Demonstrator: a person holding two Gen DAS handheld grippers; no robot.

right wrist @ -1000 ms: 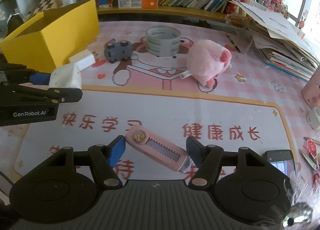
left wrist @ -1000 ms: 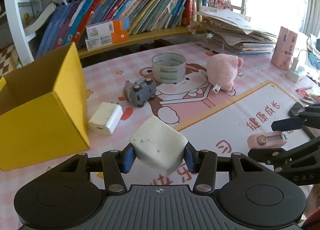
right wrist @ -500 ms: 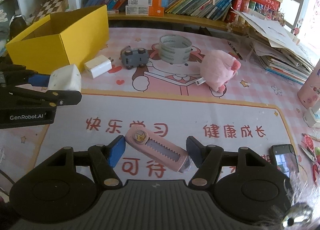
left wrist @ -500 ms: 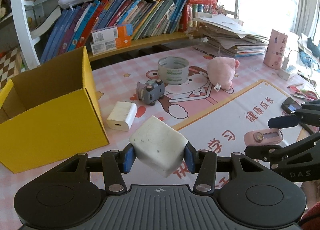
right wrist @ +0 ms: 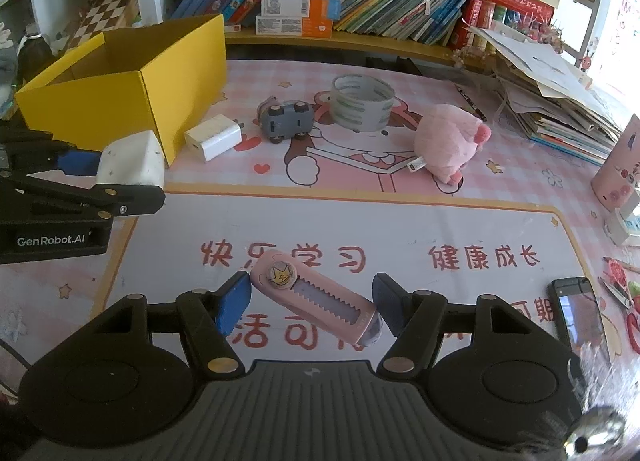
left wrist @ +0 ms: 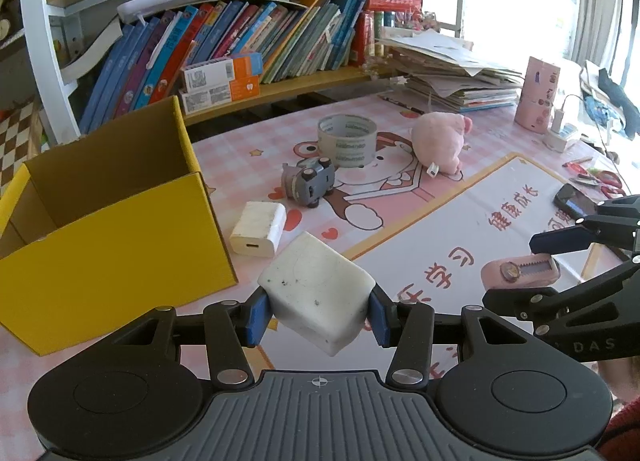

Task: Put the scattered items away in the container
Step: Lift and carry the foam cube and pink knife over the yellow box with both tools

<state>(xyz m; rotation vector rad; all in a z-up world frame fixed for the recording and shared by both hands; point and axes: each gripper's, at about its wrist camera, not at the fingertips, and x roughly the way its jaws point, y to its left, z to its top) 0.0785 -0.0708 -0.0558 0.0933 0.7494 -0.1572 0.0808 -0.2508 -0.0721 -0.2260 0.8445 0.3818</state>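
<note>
At the lower middle of the left wrist view, your left gripper [left wrist: 318,313] is closed on a white block [left wrist: 318,293], its blue pads pressing both flanks and the block tilted with one corner hanging down, clear of the mat. In the lower middle of the right wrist view, your right gripper [right wrist: 310,303] has a pink utility knife [right wrist: 316,299] wedged end to end between its pads, lying slantwise with the crown button toward the left pad. Both loads are in the air, so the step in hand is the carry toward the yellow cardboard box [left wrist: 120,221], which sits open-topped at the left of the left wrist view and at the upper left of the right wrist view. The box looks empty as far as its inside shows. Next, bring each gripper over the box's open top before you let go, clearing the near wall rather than bumping it; the block is nearer the box, so it seems sensible to drop that first. Hold the knife firmly, since an end-to-end grip could slip. Waiting on the pink mat at the middle of both views are a white charger [left wrist: 258,229] just beside the box, a grey toy car [left wrist: 310,183], a tape roll [left wrist: 347,139] and a pink plush pig [left wrist: 438,143].
</note>
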